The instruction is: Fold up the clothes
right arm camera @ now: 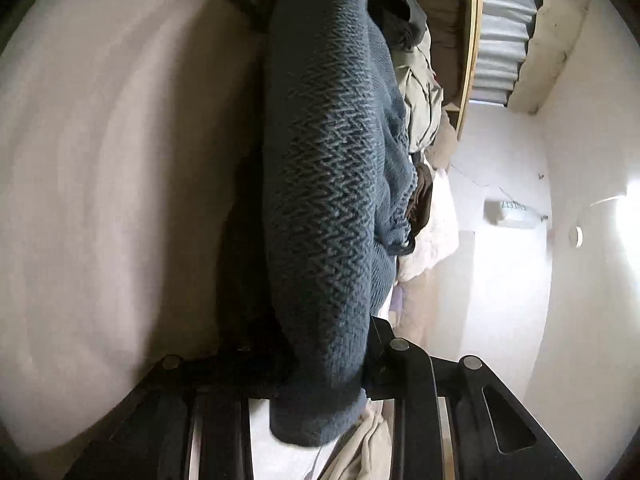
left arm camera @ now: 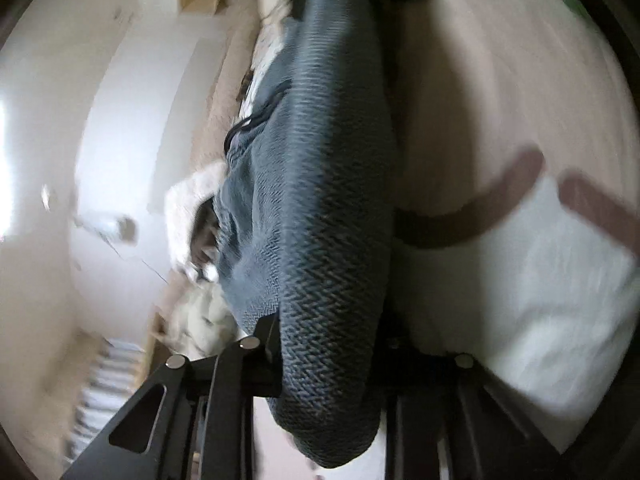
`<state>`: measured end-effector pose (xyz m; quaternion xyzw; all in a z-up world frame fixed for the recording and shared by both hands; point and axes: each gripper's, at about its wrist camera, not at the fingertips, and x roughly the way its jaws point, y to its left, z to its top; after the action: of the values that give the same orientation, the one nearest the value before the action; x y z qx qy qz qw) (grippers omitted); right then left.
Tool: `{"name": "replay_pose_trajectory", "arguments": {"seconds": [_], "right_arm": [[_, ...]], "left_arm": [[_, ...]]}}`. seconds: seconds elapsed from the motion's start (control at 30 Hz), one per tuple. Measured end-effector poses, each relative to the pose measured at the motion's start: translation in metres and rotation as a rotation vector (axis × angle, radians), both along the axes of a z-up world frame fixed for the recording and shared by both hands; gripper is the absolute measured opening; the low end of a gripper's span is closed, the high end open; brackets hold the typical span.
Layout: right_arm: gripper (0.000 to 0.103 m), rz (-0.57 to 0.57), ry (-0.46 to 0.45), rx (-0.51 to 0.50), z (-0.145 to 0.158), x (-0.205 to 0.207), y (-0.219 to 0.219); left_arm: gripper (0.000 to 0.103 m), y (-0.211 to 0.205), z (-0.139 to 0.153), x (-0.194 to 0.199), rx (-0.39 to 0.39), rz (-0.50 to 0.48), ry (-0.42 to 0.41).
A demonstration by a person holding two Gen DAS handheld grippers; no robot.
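A blue-grey knitted garment (left arm camera: 316,184) with a zigzag weave runs lengthwise through the middle of the left wrist view. My left gripper (left arm camera: 328,360) is shut on its near end, with black fingers (left arm camera: 260,352) on both sides of the cloth. The same garment (right arm camera: 324,184) fills the middle of the right wrist view. My right gripper (right arm camera: 328,364) is shut on its other end. The cloth hangs stretched between the two grippers above a pale pink bed sheet (right arm camera: 112,184). Both views are rolled sideways.
A heap of other clothes (right arm camera: 420,92), cream, dark and beige, lies beside the garment; it also shows in the left wrist view (left arm camera: 192,216). A wooden shelf (right arm camera: 468,60) and white walls (right arm camera: 520,280) stand beyond. The sheet (left arm camera: 500,100) carries brown curved stripes (left arm camera: 480,216).
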<state>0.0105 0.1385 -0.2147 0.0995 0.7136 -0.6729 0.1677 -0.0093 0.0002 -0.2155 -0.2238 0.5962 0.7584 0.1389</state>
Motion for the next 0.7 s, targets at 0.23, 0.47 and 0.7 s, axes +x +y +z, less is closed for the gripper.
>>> {"name": "replay_pose_trajectory", "arguments": {"seconds": [0.23, 0.47, 0.7], "right_arm": [[0.018, 0.105, 0.091, 0.066, 0.070, -0.030, 0.023], [0.018, -0.107, 0.248, 0.067, 0.208, -0.128, 0.068], [0.018, -0.482, 0.212, -0.050, 0.332, -0.173, 0.174]], "left_arm": [[0.019, -0.002, 0.133, -0.063, 0.312, 0.100, -0.079], [0.018, 0.055, 0.269, -0.142, 0.597, 0.058, -0.052], [0.018, 0.175, 0.350, -0.191, 0.814, -0.089, -0.097]]}}
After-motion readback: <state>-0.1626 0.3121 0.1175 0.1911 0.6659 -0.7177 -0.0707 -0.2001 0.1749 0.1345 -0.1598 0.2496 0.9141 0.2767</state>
